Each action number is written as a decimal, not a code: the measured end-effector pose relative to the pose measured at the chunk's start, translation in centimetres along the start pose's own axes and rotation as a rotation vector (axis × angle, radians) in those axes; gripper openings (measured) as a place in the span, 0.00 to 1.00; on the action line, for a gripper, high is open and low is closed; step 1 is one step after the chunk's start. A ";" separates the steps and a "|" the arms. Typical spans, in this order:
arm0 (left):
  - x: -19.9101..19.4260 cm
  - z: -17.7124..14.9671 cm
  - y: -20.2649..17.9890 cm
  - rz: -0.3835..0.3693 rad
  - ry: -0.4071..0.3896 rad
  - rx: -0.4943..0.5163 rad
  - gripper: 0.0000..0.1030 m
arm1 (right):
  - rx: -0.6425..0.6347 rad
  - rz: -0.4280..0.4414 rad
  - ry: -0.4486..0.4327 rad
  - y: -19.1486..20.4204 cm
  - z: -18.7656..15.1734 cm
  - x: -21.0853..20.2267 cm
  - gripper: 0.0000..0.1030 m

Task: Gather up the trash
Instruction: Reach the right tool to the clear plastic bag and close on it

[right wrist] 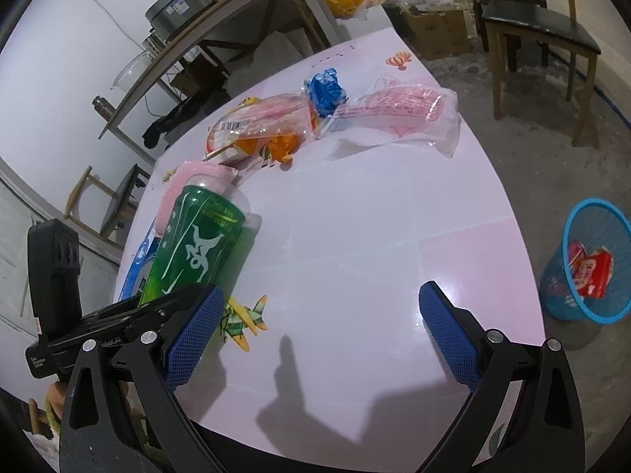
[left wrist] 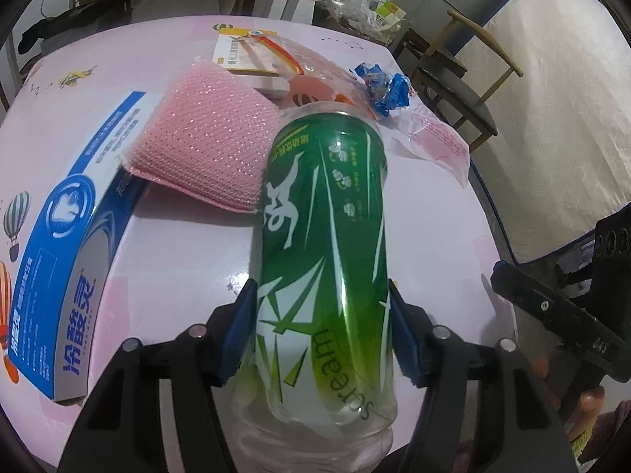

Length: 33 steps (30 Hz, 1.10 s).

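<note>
1. A pink-covered table (right wrist: 355,236) is seen over a grey concrete floor (right wrist: 552,126).
2. A wooden chair (right wrist: 540,27) with a dark seat is placed beyond it.
3. A long shelf-table (right wrist: 221,27) is set against the white wall (right wrist: 71,79).

A wide bare stretch of the pink-and-white glossy table (right wrist: 355,236) is left open toward its near edge and right edge, below the spread blue-padded right gripper (right wrist: 321,339). The far half is blocked by a crumpled clear plastic bag with pink print (right wrist: 398,112), a scrunched blue foil wrapper (right wrist: 326,92) and an orange-printed clear packet (right wrist: 252,134). The left side is crowded by a green-labelled clear plastic bottle (left wrist: 327,236), a pink mesh sponge (left wrist: 205,149) and a blue-and-white cardboard box (left wrist: 67,236). Beyond the right edge, open floor is interrupted by a blue plastic mesh bin (right wrist: 591,260).
</note>
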<state>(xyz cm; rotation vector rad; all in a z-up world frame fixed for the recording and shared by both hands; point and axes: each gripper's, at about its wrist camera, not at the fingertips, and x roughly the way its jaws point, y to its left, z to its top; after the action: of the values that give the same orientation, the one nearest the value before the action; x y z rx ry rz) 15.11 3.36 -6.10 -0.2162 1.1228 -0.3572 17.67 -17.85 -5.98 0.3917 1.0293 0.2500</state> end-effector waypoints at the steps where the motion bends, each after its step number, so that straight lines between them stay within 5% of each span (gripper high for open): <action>1: 0.0 0.0 0.1 -0.001 -0.003 -0.003 0.59 | -0.003 -0.004 0.001 0.0 0.1 0.1 0.93; 15: -0.5 -0.6 0.7 -0.015 -0.023 -0.027 0.59 | -0.011 -0.040 -0.029 -1.0 1.8 -0.9 0.93; 22: -0.6 -0.7 1.4 -0.036 -0.026 -0.049 0.59 | -0.061 -0.109 -0.084 -2.4 6.6 -0.8 0.93; 29: -0.7 -0.8 1.7 -0.052 -0.021 -0.057 0.59 | -0.351 -0.170 -0.131 -2.8 12.1 2.1 0.93; 33: -0.7 -0.8 1.8 -0.054 -0.020 -0.062 0.59 | -0.316 -0.073 -0.061 -4.8 15.4 5.4 0.93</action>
<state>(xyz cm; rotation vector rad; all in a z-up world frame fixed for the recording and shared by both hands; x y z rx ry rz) 14.40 5.27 -6.45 -0.3047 1.1105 -0.3672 33.76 -23.16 -5.22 0.0750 0.9240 0.3272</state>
